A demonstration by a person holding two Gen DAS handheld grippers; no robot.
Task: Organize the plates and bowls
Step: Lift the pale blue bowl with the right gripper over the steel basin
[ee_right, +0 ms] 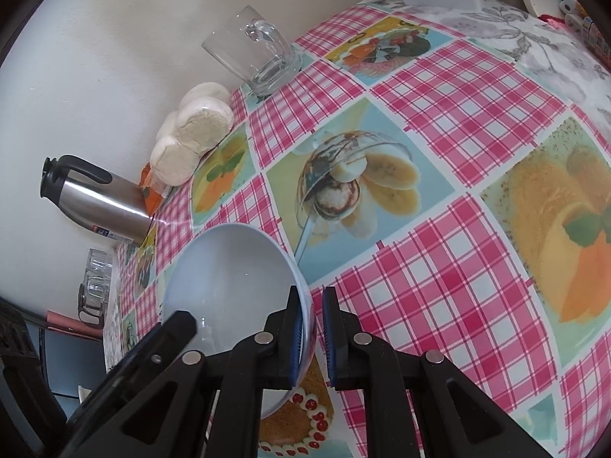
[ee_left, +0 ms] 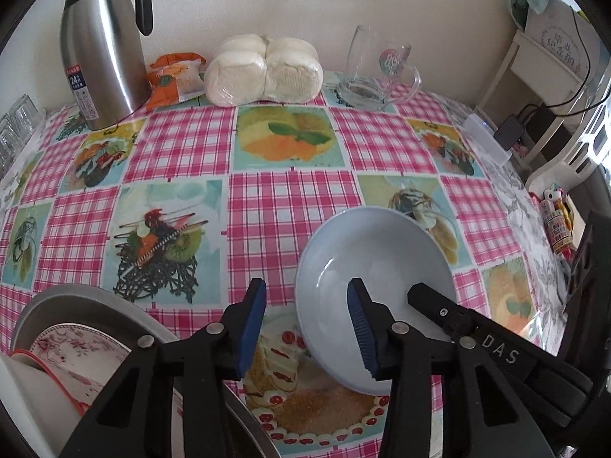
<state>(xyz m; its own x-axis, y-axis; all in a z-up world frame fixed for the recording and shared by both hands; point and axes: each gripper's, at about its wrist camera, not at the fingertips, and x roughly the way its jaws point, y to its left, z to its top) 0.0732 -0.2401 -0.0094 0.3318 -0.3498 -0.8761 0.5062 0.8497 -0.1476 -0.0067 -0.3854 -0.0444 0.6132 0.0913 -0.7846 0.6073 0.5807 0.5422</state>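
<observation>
A pale blue bowl [ee_left: 382,252] [ee_right: 229,267] sits tilted over the checked tablecloth. My right gripper [ee_right: 311,292] is shut on the bowl's near rim, one pad inside and one outside. One of its fingers [ee_left: 431,301] also shows inside the bowl in the left wrist view. My left gripper [ee_left: 307,284] straddles the bowl's left rim. Its right pad is inside the bowl and its left pad stands apart from the wall, so it is open. At the lower left, a floral plate [ee_left: 76,347] and a white red-rimmed dish [ee_left: 34,385] lie stacked in a grey plate [ee_left: 76,297].
Along the wall stand a steel thermos jug [ee_left: 103,49], an orange snack packet [ee_left: 172,76], a bag of white buns [ee_left: 263,72] and a glass mug [ee_left: 378,72]. Clear glasses [ee_left: 15,129] sit at the left edge. A white box [ee_left: 487,137] lies near the right edge.
</observation>
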